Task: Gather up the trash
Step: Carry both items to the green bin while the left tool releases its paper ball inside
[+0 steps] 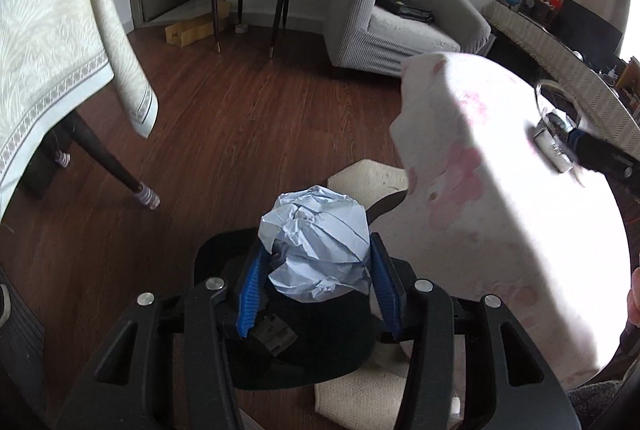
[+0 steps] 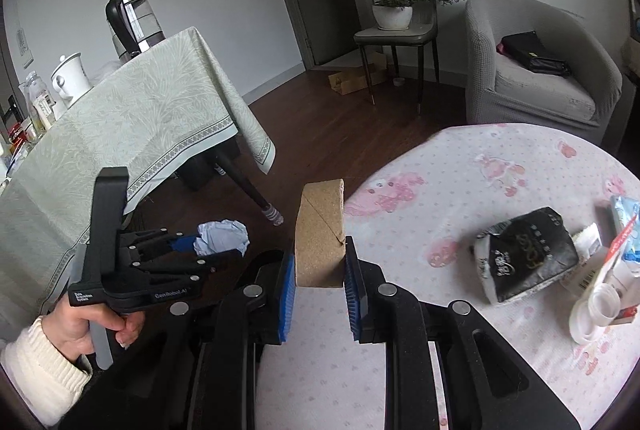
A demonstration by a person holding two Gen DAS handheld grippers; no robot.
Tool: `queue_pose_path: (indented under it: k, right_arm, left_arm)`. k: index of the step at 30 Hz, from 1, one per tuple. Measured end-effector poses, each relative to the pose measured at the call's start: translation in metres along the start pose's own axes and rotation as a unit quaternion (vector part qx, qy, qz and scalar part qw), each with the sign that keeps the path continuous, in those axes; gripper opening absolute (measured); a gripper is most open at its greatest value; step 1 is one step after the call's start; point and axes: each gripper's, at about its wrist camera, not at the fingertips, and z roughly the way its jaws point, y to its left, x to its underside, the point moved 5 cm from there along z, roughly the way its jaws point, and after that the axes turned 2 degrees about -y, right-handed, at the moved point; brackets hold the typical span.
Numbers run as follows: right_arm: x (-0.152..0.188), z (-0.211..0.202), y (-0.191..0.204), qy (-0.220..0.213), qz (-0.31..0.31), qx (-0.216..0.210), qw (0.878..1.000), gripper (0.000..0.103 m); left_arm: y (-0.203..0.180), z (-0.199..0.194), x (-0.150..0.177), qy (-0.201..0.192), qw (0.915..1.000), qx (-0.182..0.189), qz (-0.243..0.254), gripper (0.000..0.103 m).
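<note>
left gripper (image 1: 316, 270) clamped on my paper ball (image 1: 316, 246), held over the floor beside the round table (image 2: 460, 190) | right gripper (image 2: 320, 262) clamped on a cardboard tube (image 2: 320, 230) at the table's edge | black packet (image 2: 528, 254) lying on the table

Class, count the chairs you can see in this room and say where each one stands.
2. A dining chair carrying a potted plant stands by the far wall near the door; a grey armchair sits to its right. Others may be hidden.
</note>
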Motion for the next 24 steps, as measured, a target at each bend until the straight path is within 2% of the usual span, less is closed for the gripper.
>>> queue_pose_path:
  k: [15,17,19,24]
  right_arm:
    - [-0.007,0.054,0.061,0.034,-0.018,-0.025,0.999,0.022]
    - [-0.006,0.062,0.066,0.041,-0.02,-0.026,0.999,0.022]
    - [-0.005,0.068,0.071,0.046,-0.022,-0.027,0.998,0.022]
    - [-0.003,0.084,0.08,0.061,-0.027,-0.025,0.997,0.022]
  left_arm:
    - [0.042,0.037,0.048,0.074,0.9966,-0.006,-0.036,0.054]
    - [0.048,0.04,0.053,0.081,0.996,-0.006,-0.038,0.058]
    - [0.052,0.04,0.055,0.082,0.9958,-0.002,-0.042,0.069]
    - [0.059,0.033,0.056,0.074,0.9965,-0.012,-0.037,0.069]
